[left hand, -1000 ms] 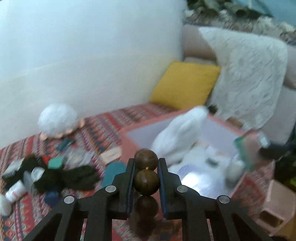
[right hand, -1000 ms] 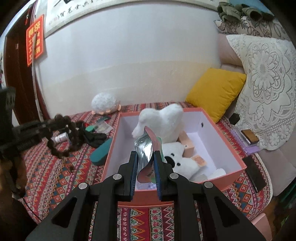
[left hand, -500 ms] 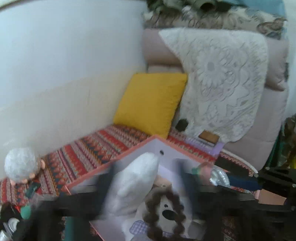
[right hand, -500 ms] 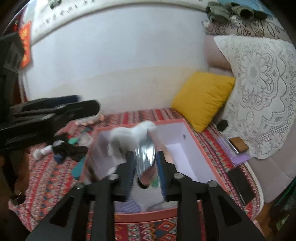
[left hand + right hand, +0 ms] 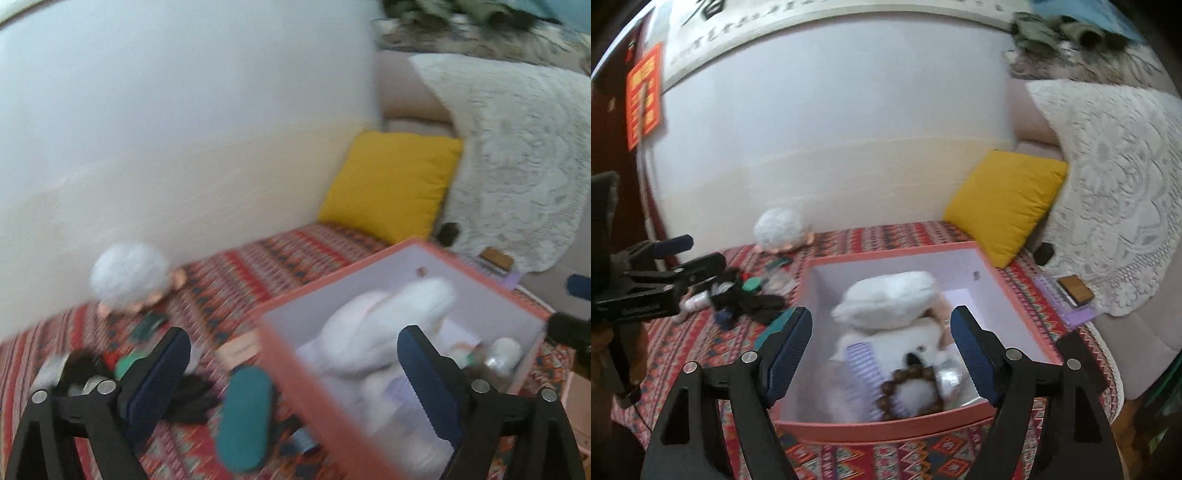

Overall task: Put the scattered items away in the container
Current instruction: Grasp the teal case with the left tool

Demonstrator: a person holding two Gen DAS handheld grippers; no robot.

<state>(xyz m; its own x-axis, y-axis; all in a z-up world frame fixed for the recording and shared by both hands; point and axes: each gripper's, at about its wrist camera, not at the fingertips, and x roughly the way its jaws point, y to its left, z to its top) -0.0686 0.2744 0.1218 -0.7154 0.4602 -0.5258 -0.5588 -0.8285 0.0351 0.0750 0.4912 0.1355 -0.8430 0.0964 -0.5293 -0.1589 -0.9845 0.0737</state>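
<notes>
Both grippers, left (image 5: 293, 354) and right (image 5: 881, 341), now gape empty; only the right view shows the released bead bracelet (image 5: 908, 391) inside the pink box (image 5: 886, 430)

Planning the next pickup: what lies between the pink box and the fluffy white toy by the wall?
In the right wrist view, patterned cloth with a small dark flat item lies between the box and the toy.

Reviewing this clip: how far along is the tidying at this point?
Partly done. The pink box already holds white plush toys, a wooden bead bracelet and a silvery packet. Nothing is in hand: the left gripper and right gripper are both open. Still out on the patterned cover: dark clothing, a teal case and a fluffy toy.
</notes>
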